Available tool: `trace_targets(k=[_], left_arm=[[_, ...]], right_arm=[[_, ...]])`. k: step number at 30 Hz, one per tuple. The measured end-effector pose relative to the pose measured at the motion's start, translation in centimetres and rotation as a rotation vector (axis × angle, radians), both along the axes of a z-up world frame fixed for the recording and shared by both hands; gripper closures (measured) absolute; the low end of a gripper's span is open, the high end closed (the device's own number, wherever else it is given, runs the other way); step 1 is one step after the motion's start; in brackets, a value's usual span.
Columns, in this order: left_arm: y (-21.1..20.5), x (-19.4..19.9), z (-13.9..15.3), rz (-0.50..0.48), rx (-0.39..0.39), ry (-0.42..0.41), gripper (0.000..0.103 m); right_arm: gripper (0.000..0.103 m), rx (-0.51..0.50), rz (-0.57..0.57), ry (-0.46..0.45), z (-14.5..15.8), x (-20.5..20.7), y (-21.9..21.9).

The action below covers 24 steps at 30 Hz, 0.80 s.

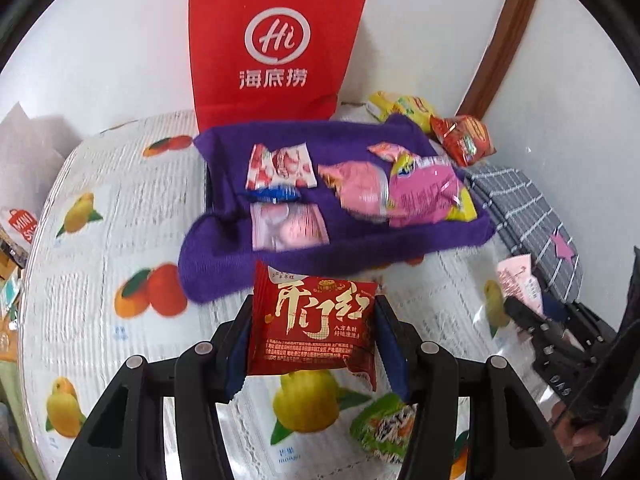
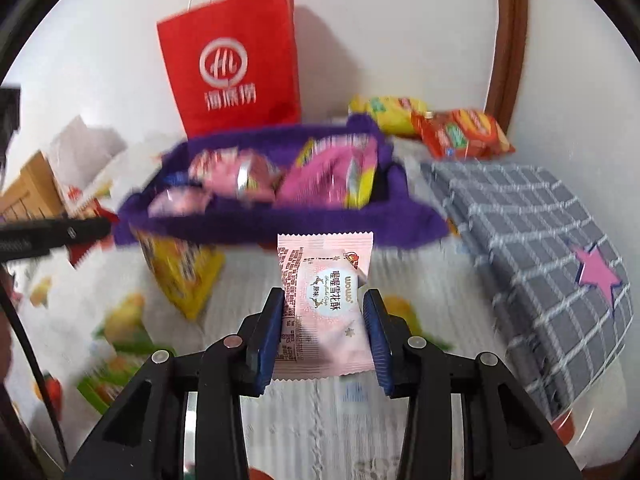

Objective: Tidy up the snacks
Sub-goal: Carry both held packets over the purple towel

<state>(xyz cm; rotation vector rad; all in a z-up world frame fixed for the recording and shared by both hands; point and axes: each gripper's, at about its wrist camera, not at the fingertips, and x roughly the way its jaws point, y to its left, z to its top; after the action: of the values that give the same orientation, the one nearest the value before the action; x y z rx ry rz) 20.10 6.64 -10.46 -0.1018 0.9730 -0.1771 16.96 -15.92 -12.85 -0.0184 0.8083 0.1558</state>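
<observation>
Left hand-held gripper (image 1: 312,332), lower centre of frame: closed on a red snack packet (image 1: 316,326), held above the fruit-print worktop (image 1: 100,264). Right hand-held gripper (image 2: 325,334), lower centre: clamped on a pink snack packet (image 2: 325,316). Purple tray (image 1: 224,256), mid-frame, holds several pink packets. Red paper bag (image 1: 276,44) stands behind the tray, top centre. Grey checked cloth (image 2: 532,240), right.

A red paper bag (image 1: 276,44) stands behind a grey checked cloth (image 2: 532,240).
</observation>
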Motion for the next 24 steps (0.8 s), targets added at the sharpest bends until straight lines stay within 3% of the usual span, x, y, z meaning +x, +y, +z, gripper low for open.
trace_targets(k=[6, 12, 19, 24], left_arm=[[0.7, 3.1, 2.2, 0.020, -0.001, -0.026, 0.050], [1.2, 6.7, 4.6, 0.038, -0.030, -0.055, 0.050], [0.9, 10.4, 5.7, 0.047, -0.043, -0.075, 0.050], [1.4, 12.5, 4.4, 0.066, -0.051, -0.062, 0.050]], right_arm=[[0.063, 0.012, -0.004, -0.053, 4.9, 4.1, 0.4], [0.063, -0.027, -0.015, -0.074, 7.7, 8.5, 1.2], [0.063, -0.004, 0.017, -0.093, 9.2, 12.1, 2.3], [0.063, -0.027, 0.038, -0.069, 7.9, 14.6, 3.0]])
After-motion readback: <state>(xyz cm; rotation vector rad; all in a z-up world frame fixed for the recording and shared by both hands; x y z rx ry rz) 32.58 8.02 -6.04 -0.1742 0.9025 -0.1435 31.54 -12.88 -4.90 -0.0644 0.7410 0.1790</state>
